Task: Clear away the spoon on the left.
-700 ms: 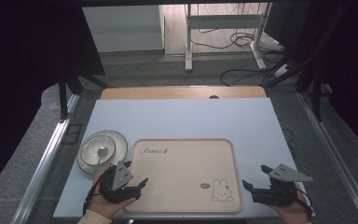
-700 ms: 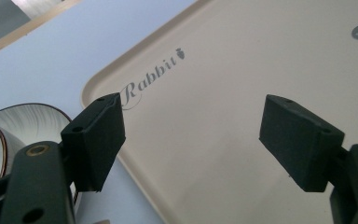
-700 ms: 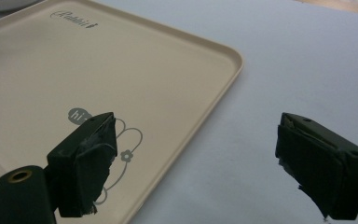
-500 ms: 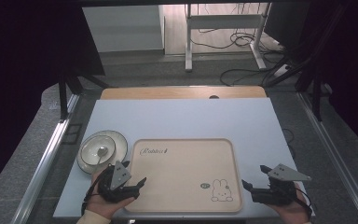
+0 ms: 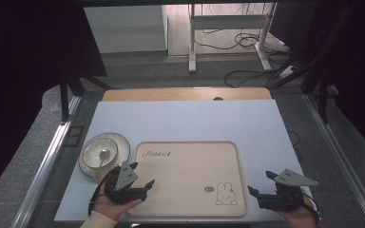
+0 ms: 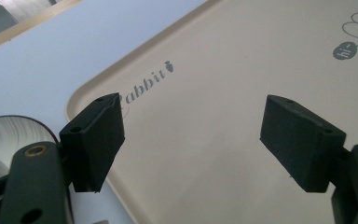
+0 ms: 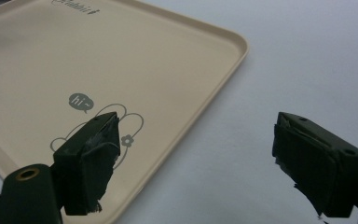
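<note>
Tray [image 5: 190, 175] lies mid-table, printed "Rabbit" at its far left corner and "hi~" beside a rabbit drawing at its near right. Left gripper [image 5: 140, 183] hovers over the tray's near left corner, right gripper [image 5: 259, 187] just right of the tray; both have jaws apart, empty. Bowl [image 5: 103, 153] with spoon [image 5: 102, 156] sits left of the tray.

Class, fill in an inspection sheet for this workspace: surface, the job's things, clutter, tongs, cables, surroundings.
Surface: pale blue table, wooden strip along its far edge.
Job's things: beige tray with a rabbit drawing, lying flat and bare; plate left of it, holding a bowl with a spoon.
Clutter: nothing seen.
Tongs: left tongs open over the tray's near left corner; right tongs open, beside the tray's near right corner; nothing held.
Cables: black cables loose on the floor beyond the table.
Surroundings: white frame legs behind, dark to both sides.
</note>
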Available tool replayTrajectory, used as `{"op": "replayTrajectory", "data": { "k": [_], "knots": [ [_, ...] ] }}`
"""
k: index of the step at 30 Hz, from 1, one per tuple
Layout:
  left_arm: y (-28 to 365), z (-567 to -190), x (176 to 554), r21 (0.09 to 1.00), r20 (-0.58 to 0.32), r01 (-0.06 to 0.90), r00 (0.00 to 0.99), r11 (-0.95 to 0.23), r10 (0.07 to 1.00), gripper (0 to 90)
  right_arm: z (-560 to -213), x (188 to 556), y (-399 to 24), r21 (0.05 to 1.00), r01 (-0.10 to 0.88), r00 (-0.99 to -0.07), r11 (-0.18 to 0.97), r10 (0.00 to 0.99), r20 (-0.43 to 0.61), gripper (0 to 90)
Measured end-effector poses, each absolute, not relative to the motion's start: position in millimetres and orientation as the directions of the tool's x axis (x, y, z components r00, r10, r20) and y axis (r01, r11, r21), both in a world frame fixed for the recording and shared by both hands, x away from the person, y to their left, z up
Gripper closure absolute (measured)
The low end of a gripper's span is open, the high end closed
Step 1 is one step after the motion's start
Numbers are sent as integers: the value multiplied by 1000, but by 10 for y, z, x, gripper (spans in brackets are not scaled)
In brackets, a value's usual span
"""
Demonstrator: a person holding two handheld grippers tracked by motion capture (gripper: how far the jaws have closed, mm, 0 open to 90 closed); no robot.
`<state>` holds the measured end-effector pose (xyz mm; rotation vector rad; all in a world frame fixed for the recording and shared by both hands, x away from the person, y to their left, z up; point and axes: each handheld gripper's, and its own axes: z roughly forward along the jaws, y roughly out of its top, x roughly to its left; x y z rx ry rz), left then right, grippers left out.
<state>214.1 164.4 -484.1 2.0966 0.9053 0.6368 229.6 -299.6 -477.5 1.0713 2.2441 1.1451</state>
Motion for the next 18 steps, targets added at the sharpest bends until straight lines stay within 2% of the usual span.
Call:
{"op": "replayTrajectory", "data": {
  "k": [18],
  "knots": [
    [1618,-4733,2076,784,189,358,641,-508,744,255,-4795,2285,-2958,795,469,-597,384,801,-35,163]
  ]
}}
